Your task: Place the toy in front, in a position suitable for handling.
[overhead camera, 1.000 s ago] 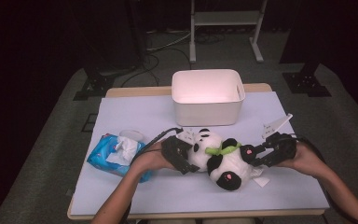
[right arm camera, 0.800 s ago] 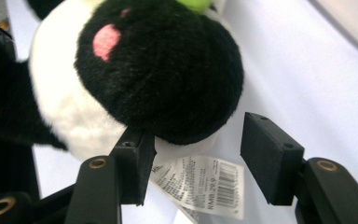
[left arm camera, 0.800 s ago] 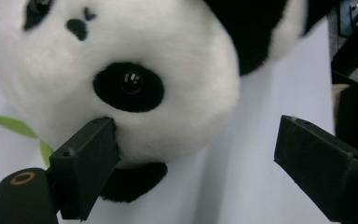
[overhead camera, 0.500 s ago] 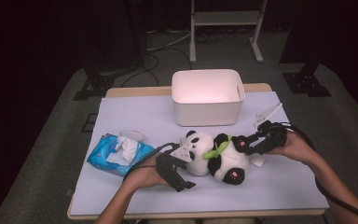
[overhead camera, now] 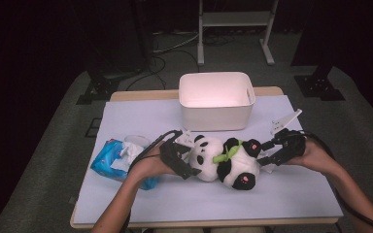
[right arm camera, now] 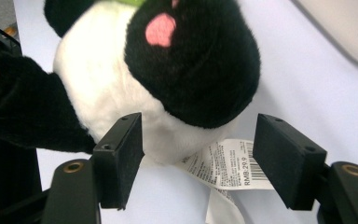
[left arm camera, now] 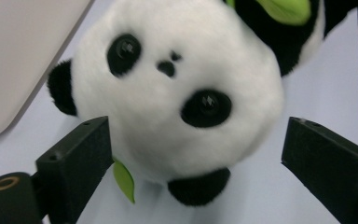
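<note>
One plush panda (overhead camera: 226, 162) lies on its side near the middle of the table (overhead camera: 291, 204), its head toward the person's left and its feet toward the right. The left gripper (overhead camera: 182, 162) sits at the head with its jaws wide, having just opened further; the head lies between them, the pads off the fur. The right gripper (overhead camera: 272, 154) sits at the feet, jaws also wide and just opened, a black foot and the paper tag (right arm camera: 223, 165) between them, unpressed. One white bin (overhead camera: 216, 99) stands just behind the panda by the far edge. One blue tissue pack (overhead camera: 114, 162) lies at the left, close to the left hand. Bare tabletop runs along the whole near edge and to the far left of the bin.
</note>
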Demonstrator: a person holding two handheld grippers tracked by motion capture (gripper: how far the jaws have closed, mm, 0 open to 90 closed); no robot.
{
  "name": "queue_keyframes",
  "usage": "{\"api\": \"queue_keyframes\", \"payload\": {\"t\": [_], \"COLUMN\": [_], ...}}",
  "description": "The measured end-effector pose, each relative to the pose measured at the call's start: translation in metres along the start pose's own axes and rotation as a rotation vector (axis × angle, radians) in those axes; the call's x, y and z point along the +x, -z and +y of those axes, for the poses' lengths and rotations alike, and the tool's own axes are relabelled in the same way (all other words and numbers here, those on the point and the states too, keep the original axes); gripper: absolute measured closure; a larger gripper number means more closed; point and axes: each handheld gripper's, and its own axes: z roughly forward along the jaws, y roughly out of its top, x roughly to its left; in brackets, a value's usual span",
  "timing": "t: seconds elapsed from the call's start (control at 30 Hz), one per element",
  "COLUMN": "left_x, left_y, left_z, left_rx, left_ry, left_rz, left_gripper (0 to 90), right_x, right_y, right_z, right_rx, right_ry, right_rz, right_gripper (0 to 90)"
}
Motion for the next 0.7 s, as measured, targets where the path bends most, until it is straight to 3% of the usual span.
{"api": "queue_keyframes", "payload": {"t": [0.23,0.33,0.47,0.53,0.7], "left_x": [0.012,0.013,0.016,0.016,0.012], "left_y": [-0.013,-0.022,-0.027,-0.027,-0.027], "left_z": [0.007,0.004,0.0,0.0,0.001], "left_rx": [0.038,0.05,0.038,0.032,0.024], "left_ry": [0.016,0.031,0.045,0.048,0.052], "left_rz": [-0.008,-0.029,-0.041,-0.046,-0.043], "left_gripper": [7.3,1.6,0.4,0.4,13.3], "right_x": [0.0,0.001,0.002,0.001,0.001], "right_y": [0.006,-0.001,-0.019,-0.019,-0.019], "right_z": [0.012,0.015,0.019,0.02,0.02], "right_rx": [-0.038,-0.023,0.011,0.005,-0.004], "right_ry": [0.012,0.024,0.028,0.024,0.035], "right_rz": [-0.02,-0.022,-0.014,-0.007,0.005], "right_gripper": [30.4,30.4,31.4,32.7,41.9]}}
